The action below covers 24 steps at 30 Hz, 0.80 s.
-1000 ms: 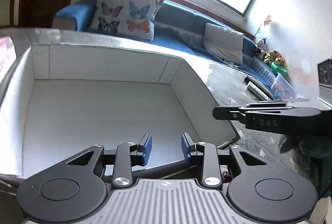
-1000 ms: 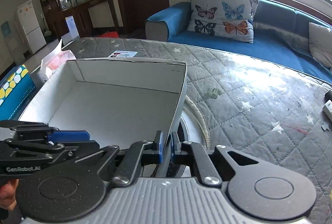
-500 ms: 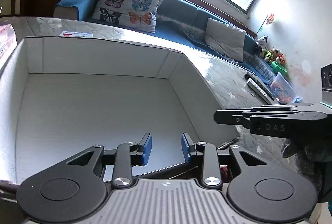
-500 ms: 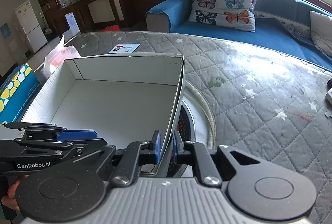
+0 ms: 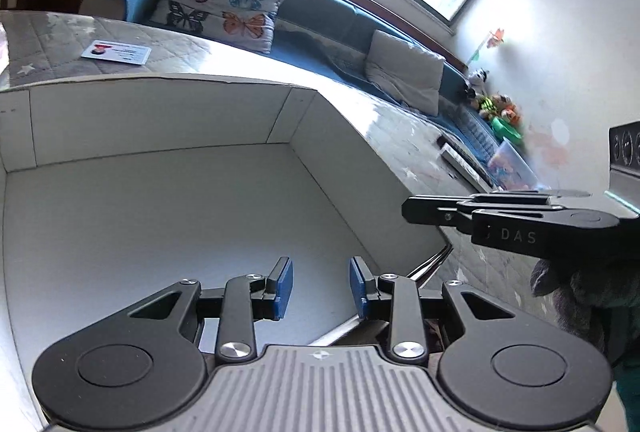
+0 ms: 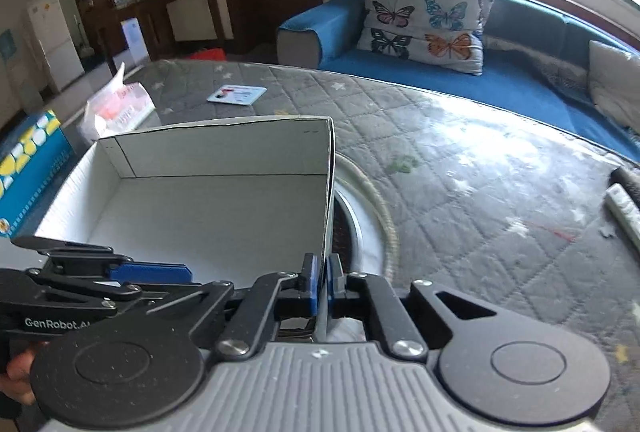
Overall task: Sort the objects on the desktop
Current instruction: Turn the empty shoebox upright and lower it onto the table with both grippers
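A white cardboard box (image 6: 208, 199), open at the top and bare inside, sits on the grey quilted cover (image 6: 460, 167) of a round table. Its right wall is pinched between the blue pads of the right gripper (image 6: 321, 286), whose jaws are clenched tight on the cardboard edge. The left gripper (image 5: 320, 288) hovers over the box's near side with its jaws parted and nothing between them; its blue pads (image 5: 283, 286) hang above the white floor of the box.

Just beside the box's right wall lies a round white dish (image 6: 368, 224) with a pale rim. Beyond the box, a small printed card (image 6: 236, 94) lies flat on the cover. To the left are a pink-and-white packet (image 6: 120, 107) and a blue-and-yellow carton (image 6: 28, 159). A butterfly cushion (image 6: 424, 23) leans on the blue sofa (image 6: 440, 71) under the window.
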Tool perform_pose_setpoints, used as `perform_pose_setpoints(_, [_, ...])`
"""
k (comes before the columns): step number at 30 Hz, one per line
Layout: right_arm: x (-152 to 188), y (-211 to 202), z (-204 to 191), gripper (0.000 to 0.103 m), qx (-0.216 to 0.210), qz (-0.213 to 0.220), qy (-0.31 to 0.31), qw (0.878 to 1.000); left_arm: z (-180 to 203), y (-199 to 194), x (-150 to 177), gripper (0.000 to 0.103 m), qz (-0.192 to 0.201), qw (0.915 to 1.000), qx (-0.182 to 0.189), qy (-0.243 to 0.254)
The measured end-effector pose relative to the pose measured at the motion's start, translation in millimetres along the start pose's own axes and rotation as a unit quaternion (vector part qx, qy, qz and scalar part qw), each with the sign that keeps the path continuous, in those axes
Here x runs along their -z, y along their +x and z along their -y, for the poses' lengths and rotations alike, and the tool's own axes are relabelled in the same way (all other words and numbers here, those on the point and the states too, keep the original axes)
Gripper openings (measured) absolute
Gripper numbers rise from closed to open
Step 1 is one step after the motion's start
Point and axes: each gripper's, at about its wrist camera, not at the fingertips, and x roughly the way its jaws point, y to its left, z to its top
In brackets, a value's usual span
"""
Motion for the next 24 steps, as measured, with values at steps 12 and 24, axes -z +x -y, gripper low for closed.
perform_pose_setpoints(12, [33,-21,20,0.008,0.013,0.023,0.034,0.999,37,2,10,0.033,0.004,0.9983,-0.013,0.056])
perform_pose_setpoints(24, [72,-63,7,0.039,-0.019,0.094,0.029,0.995,61,-35,32,0.035,0.061,0.9901,-0.082,0.096])
